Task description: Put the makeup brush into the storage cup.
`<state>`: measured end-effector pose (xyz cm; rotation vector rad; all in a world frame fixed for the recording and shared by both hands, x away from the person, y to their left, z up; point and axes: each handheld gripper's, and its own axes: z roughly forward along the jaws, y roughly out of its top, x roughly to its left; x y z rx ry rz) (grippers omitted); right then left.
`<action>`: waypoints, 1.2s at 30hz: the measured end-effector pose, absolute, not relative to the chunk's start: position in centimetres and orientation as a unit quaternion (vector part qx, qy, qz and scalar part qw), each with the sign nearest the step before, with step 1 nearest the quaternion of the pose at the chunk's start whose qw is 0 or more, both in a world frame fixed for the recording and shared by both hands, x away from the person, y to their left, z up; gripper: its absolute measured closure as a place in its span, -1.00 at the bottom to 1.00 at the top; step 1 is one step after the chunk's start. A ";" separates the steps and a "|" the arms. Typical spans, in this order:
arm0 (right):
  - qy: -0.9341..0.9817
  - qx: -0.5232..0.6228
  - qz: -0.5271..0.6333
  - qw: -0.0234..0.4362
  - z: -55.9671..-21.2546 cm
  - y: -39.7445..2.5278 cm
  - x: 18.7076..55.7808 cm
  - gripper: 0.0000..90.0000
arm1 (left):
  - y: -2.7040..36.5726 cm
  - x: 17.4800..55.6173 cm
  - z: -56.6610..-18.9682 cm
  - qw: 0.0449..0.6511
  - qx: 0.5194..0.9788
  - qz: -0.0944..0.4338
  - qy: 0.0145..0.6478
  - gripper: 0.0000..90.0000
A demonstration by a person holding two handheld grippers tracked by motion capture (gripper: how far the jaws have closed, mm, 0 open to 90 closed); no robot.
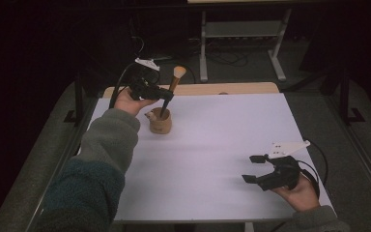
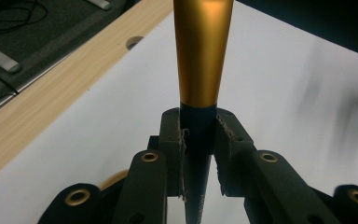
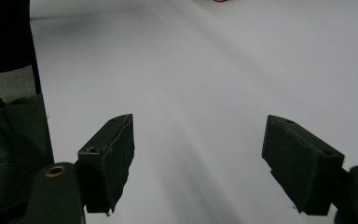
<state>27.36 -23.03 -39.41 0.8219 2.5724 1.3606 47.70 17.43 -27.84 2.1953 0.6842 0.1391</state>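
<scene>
Left tool (image 1: 166,94) clamps the brush (image 1: 173,87) handle, its end in the wooden cup (image 1: 160,123) at the worktop's (image 1: 222,145) far left; next, likely a straight lift or release; right tool (image 1: 253,168) idles wide open.

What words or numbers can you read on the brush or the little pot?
None can be read.
The brush handle carries a faint line of print on its dark part, just below where the left gripper pinches it, but it is too small and dim to read.
The wooden pot that holds the brush shows no letters or numbers.
The right gripper and the white table top bear no writing.
</scene>
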 end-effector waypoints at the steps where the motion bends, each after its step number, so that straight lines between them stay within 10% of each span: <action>1: 0.849 0.271 0.449 0.059 -39.4 -23.1 27.4 -0.46 | 17.6 48.0 -28.0 0.410 0.867 0.057 0.276 0.66; 36: 0.848 0.275 0.449 0.057 -39.6 -23.4 27.4 -0.46 | 18.2 50.8 -33.6 0.393 0.855 0.075 0.331 0.66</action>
